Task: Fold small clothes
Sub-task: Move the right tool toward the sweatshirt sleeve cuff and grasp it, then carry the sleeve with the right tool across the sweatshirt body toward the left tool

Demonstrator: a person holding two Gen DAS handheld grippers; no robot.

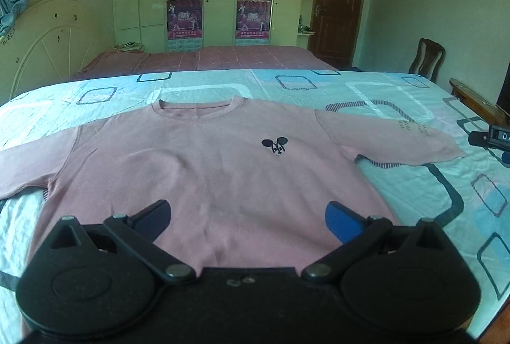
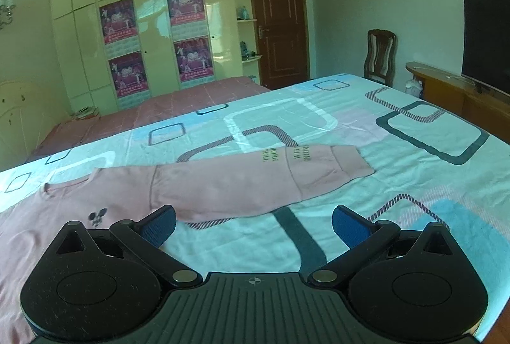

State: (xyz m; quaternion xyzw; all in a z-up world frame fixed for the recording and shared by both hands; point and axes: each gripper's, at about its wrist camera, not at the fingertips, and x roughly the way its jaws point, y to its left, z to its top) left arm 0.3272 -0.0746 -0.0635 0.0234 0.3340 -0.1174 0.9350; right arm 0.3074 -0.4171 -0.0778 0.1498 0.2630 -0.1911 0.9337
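Shirt: a pink long-sleeved shirt (image 1: 204,165) lay flat and face up on the bed (image 1: 440,184), neckline toward the far side, unfolded.
Shirt mark: a small dark mouse-head emblem (image 1: 275,146) sat on the chest, also seen at the lower left of the right wrist view (image 2: 97,216).
Sleeves: one sleeve (image 2: 255,178) stretched out sideways across the sheet, with lines of small lettering (image 2: 283,154) near its cuff; the other sleeve (image 1: 28,165) ran out toward the left edge of the left wrist view.
Left tongs: the left tongs (image 1: 247,218) were released, jaws wide apart, hanging over the lower body of the shirt with nothing between them.
Right tongs: the right tongs (image 2: 253,224) were likewise released and empty, poised above bare sheet just beside the outstretched sleeve; the left pad (image 2: 159,226) overlapped the sleeve's lower edge in view, though whether it touched could not be told.
Bed cover: pale blue and white sheet (image 2: 382,184) printed with rounded rectangles.
Second bed: a pink checked cover (image 1: 223,57) lay beyond.
Room: cream wardrobe (image 2: 153,25) with four posters, brown door (image 2: 280,19), wooden chair (image 2: 381,55), dark screen (image 2: 486,38) on a wooden unit at right.
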